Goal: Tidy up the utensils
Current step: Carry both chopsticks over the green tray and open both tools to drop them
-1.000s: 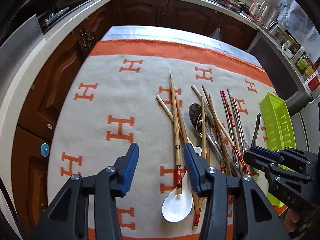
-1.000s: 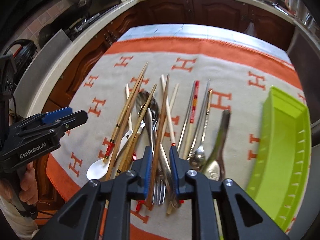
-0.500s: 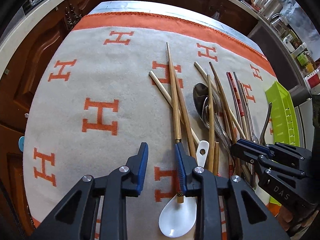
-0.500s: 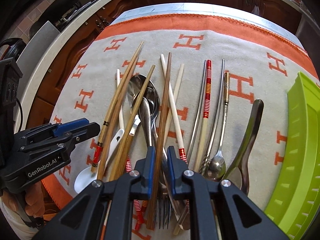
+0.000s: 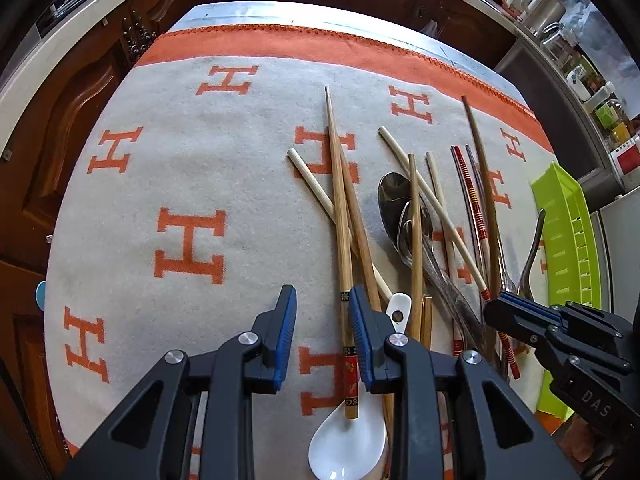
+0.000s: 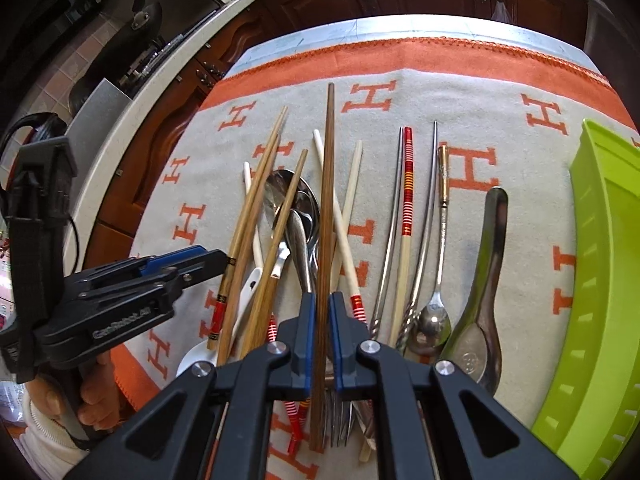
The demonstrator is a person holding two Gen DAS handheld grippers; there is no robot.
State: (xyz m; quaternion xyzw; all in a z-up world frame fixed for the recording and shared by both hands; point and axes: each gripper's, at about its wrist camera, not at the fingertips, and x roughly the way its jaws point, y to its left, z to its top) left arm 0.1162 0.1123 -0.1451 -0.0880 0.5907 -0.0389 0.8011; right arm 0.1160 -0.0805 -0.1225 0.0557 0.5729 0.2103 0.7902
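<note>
Orange H letters pattern the grey cloth [image 5: 192, 184] that covers the worktop [image 5: 256, 10], and the utensils lie in a loose heap on its right half. Left tongs [image 5: 322, 322] hang low at the heap's left edge, released, with a clear gap between the blue pads; a light bamboo chopstick [image 5: 339, 216] with a black and red end runs up through that gap, close against the right pad, and whether it touches I cannot tell. Its lower end lies over the bowl of a white ceramic spoon [image 5: 346, 450]. Just to the right, steel spoons [image 6: 294, 204] lie under crossing pale and bamboo chopsticks. Right tongs [image 6: 323, 322] are clenched on a dark brown wooden chopstick [image 6: 327, 184], which stands between the pads and points away up the cloth, above a fork [image 6: 338, 420] beneath them. Farther right lie a red-striped chopstick [image 6: 407, 196], thin steel chopsticks [image 6: 430, 200], a small long-handled spoon [image 6: 439, 264] and a broad metal soup spoon [image 6: 482, 300]. Beside these, at the cloth's right edge, sits a lime-green plastic tray [image 6: 592, 280].
</note>
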